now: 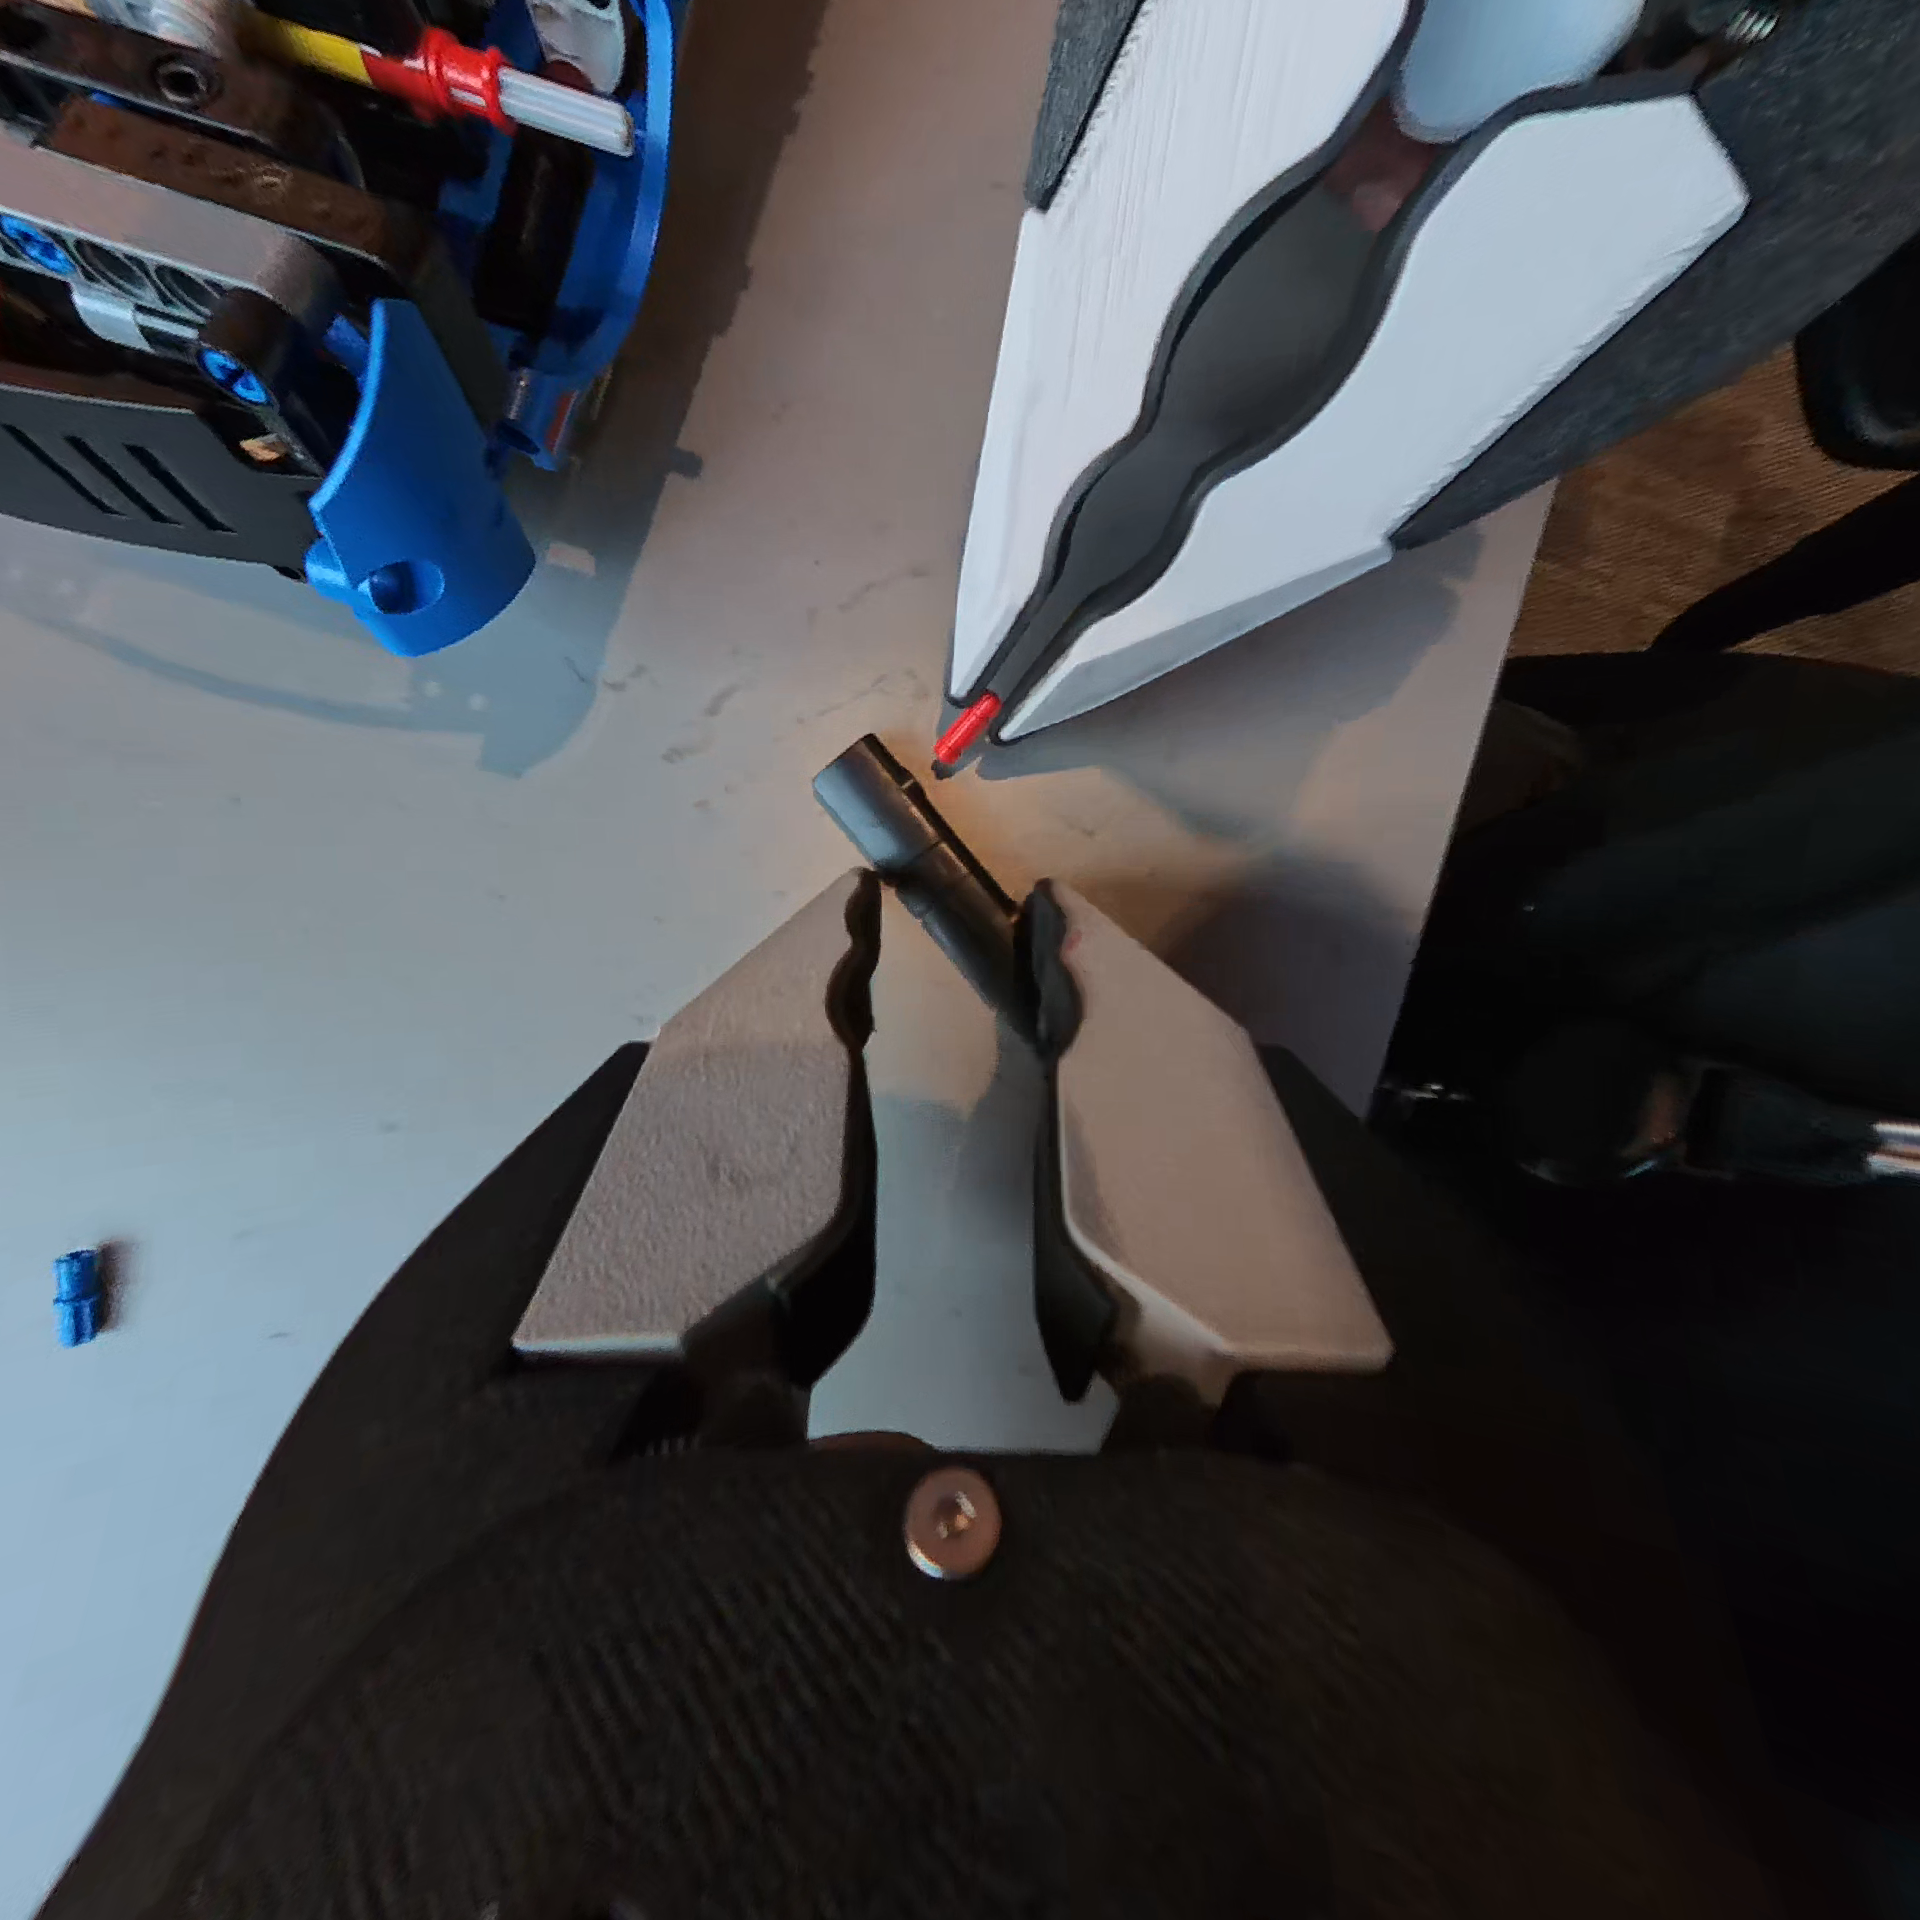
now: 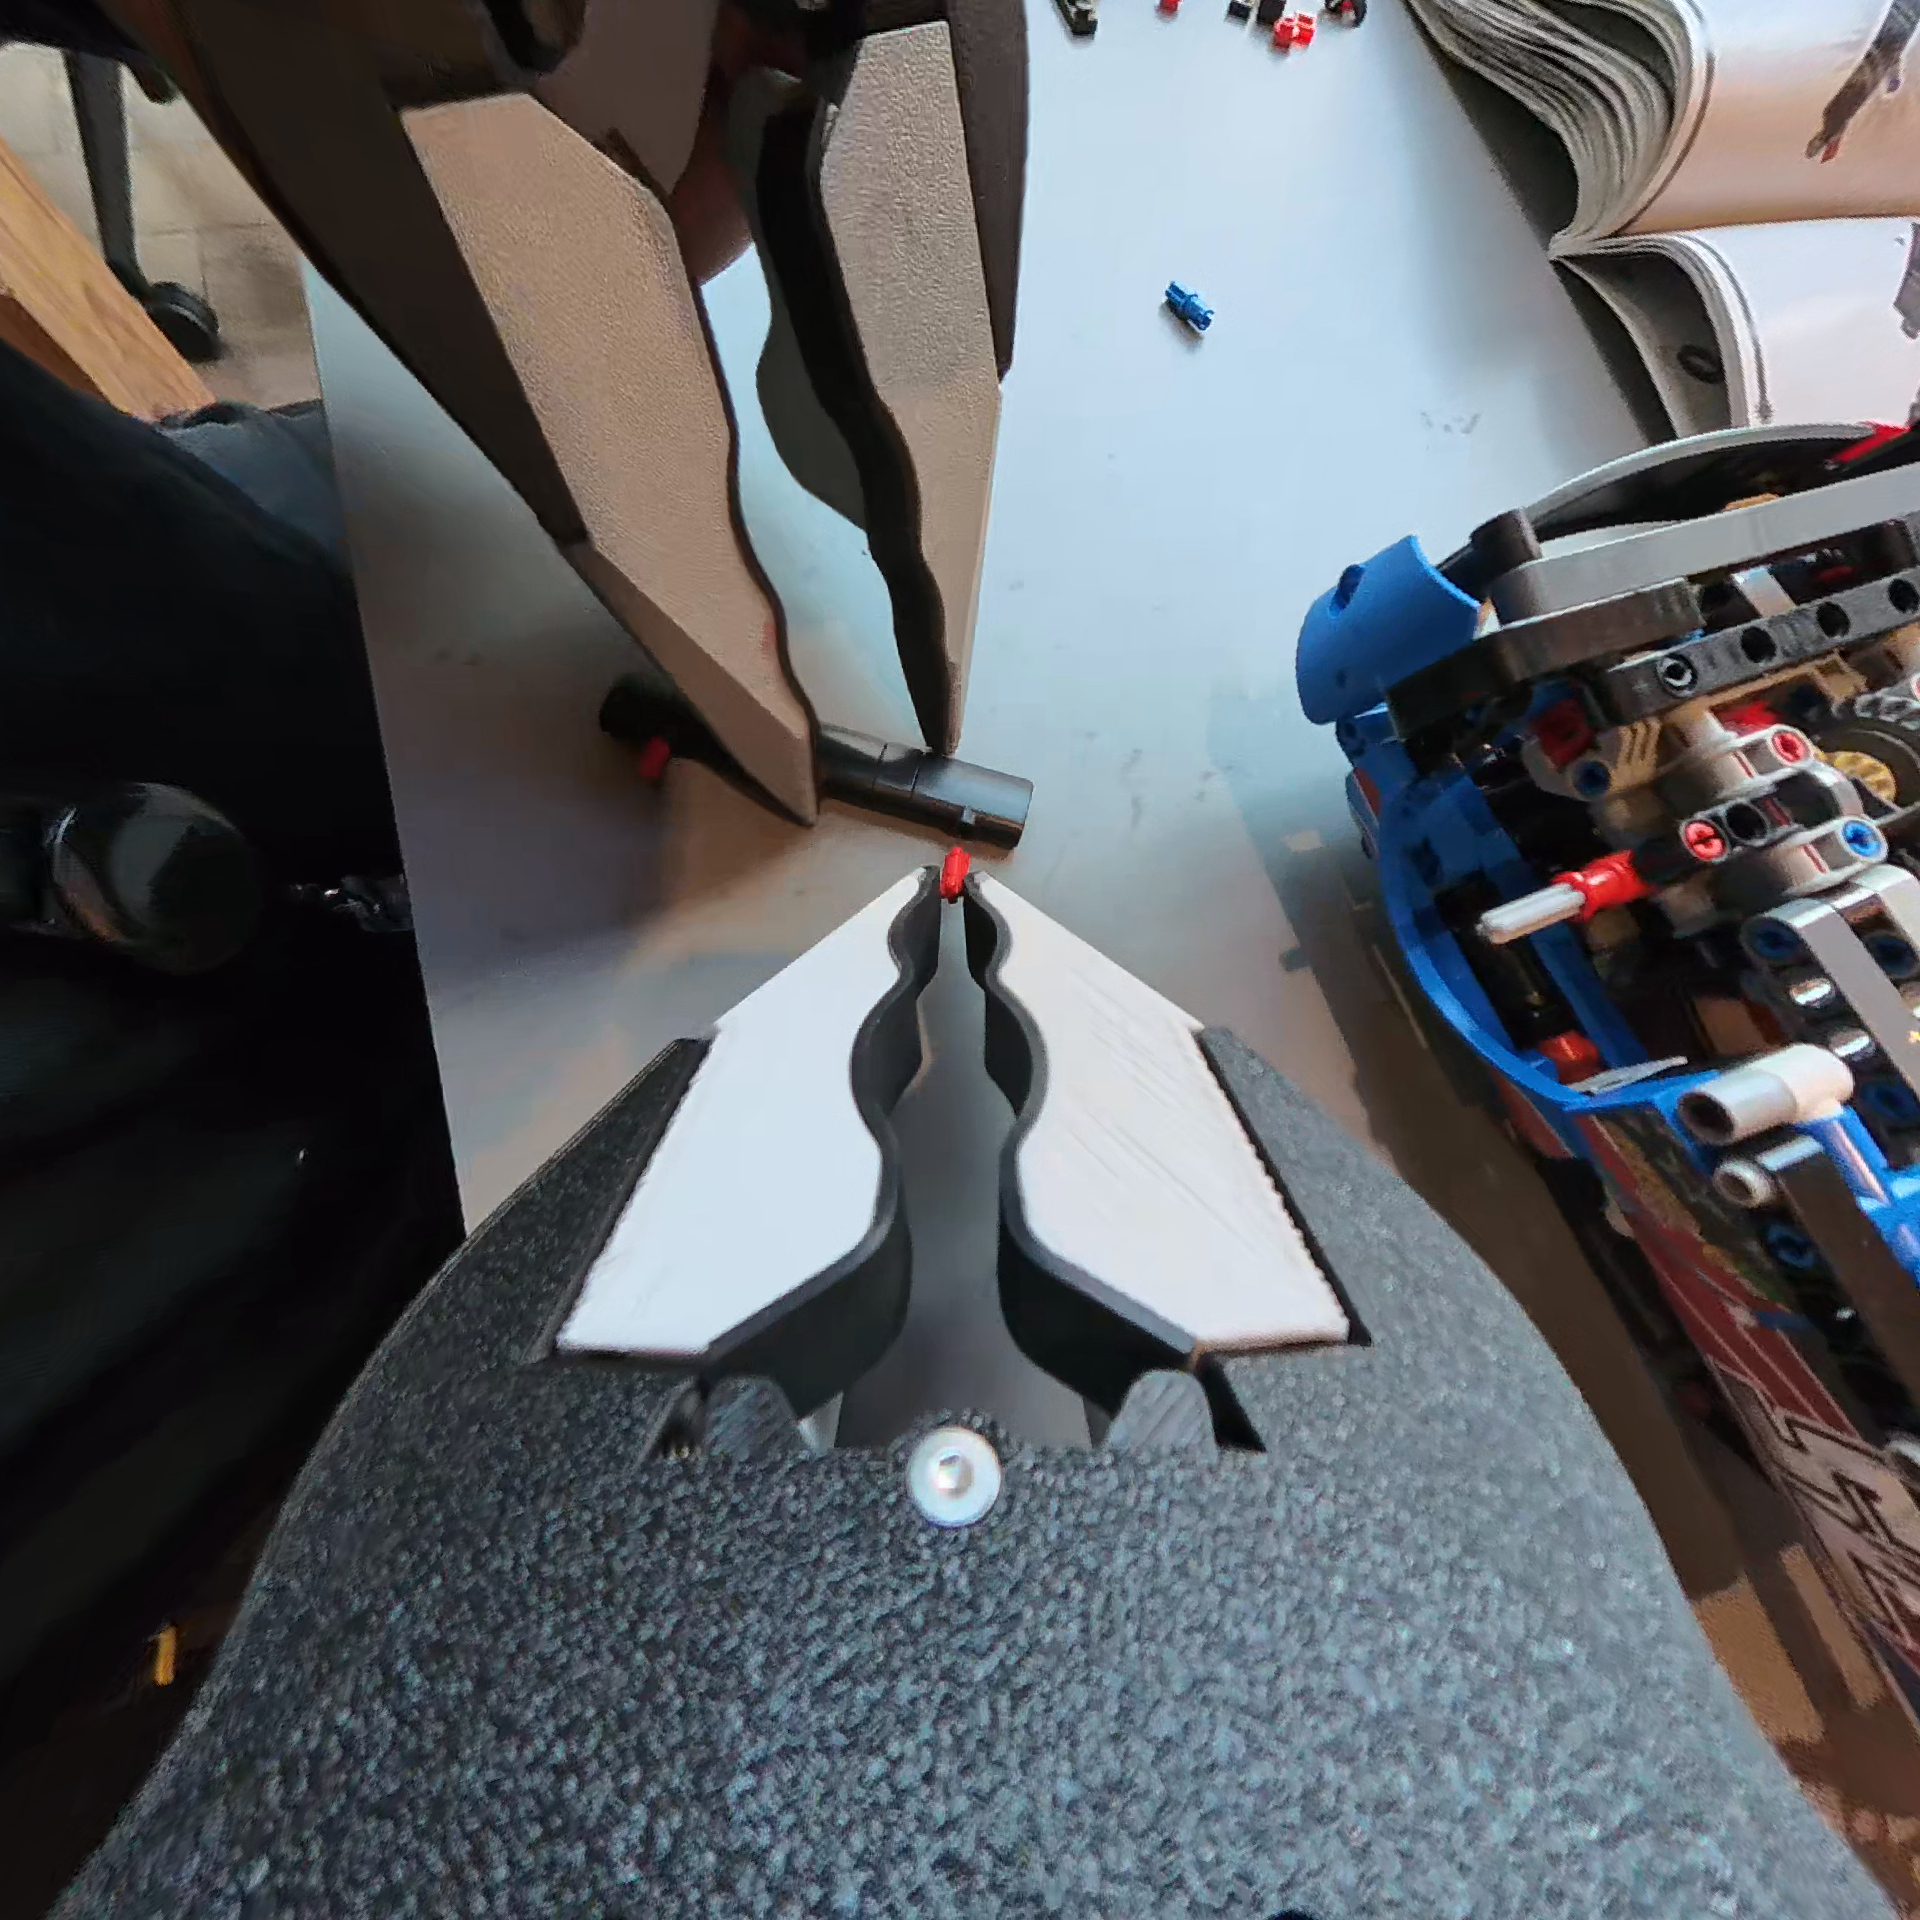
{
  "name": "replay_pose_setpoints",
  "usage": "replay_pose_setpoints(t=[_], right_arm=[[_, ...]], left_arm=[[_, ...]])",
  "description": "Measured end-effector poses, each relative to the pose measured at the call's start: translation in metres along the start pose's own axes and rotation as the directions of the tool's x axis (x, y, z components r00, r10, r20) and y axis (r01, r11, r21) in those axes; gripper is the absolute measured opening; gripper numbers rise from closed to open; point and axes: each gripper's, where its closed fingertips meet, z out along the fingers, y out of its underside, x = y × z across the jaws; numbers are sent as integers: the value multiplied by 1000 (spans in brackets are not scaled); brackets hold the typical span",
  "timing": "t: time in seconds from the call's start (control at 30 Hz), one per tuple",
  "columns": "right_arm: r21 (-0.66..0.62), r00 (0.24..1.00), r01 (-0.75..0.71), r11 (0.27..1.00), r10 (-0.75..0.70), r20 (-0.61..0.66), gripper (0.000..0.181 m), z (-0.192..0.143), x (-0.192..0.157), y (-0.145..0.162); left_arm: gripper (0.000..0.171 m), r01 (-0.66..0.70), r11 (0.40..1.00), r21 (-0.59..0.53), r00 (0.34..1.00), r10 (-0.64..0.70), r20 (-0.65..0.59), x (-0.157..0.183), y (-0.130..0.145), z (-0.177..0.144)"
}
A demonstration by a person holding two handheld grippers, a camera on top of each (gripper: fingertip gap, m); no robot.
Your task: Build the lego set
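Observation:
My left gripper (image 1: 951,899) is shut on a black tubular connector piece (image 1: 894,821), which lies slantwise between its tips, low over the grey table (image 1: 312,935). My right gripper (image 2: 951,883) is shut on a small red pin (image 2: 953,871) that sticks out past its tips. The pin's tip (image 1: 964,727) sits just beside the connector's open end, a small gap apart. In the right wrist view the left gripper (image 2: 878,769) comes in from the top, holding the connector (image 2: 956,795). The blue and black car model (image 1: 395,499) stands at upper left, and at right in the right wrist view (image 2: 1558,831).
A loose blue pin (image 1: 75,1297) lies on the table, also in the right wrist view (image 2: 1190,304). Small red and black pieces (image 2: 1288,26) lie at the far end. An open instruction booklet (image 2: 1642,125) is at far right. The table edge (image 1: 1455,831) runs close by, with a dark chair beyond. Less than 4 cm separates the two grippers' tips.

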Motion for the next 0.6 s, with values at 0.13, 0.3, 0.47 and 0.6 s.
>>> replay_pose_setpoints(t=[0.13,0.3,0.47,0.6], right_arm=[[0,1000,-19,1000,19,-23,4,-1,1,1],[-65,999,-4,998,1,-52,4,2,1,11],[-68,999,-33,997,30,-40,4,3,1,12],[-72,996,-88,994,85,-34,5,3,1,12]], left_arm=[[22,-31,1000,-5,999,31,17,-2,0,1],[21,-40,999,16,999,40,13,-2,0,1],[21,-39,999,36,999,39,-1,-2,-1,1],[16,-39,998,57,999,39,-5,-4,-1,1]])
